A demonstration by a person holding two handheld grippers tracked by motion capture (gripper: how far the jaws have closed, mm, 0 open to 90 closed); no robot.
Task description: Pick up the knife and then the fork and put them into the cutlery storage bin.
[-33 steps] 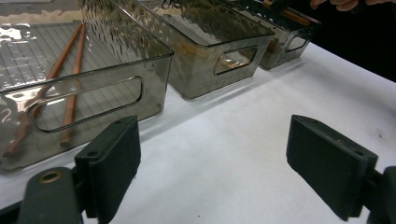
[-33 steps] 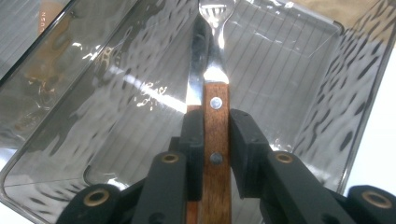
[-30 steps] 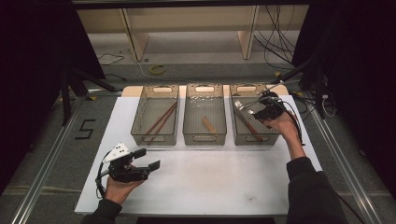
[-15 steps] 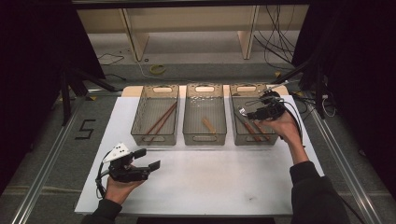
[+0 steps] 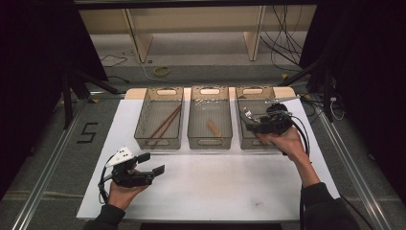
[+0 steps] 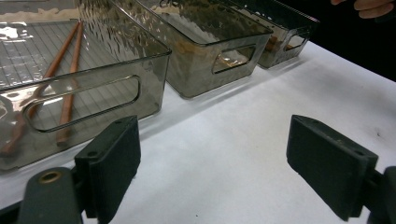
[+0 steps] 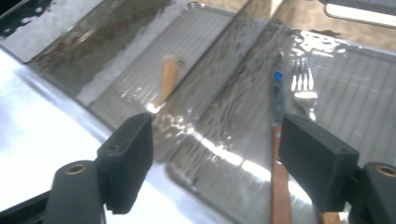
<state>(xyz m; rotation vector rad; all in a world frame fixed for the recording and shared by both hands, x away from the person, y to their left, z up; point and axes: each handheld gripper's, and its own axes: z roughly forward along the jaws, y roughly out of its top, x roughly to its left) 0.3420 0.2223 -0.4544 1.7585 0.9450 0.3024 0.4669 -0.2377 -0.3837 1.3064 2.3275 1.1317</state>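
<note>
While the left gripper (image 5: 152, 164) rests with jaws apart over the white table (image 5: 230, 191), the right gripper (image 5: 247, 120), jaws just opened and empty, hovers above the right-hand bin (image 5: 249, 94), where the fork (image 7: 303, 88) lies beyond them.

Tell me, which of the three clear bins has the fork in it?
The right-hand bin, beside the right gripper. A fork lies in it next to a wooden-handled utensil; the left bin holds chopsticks.
</note>
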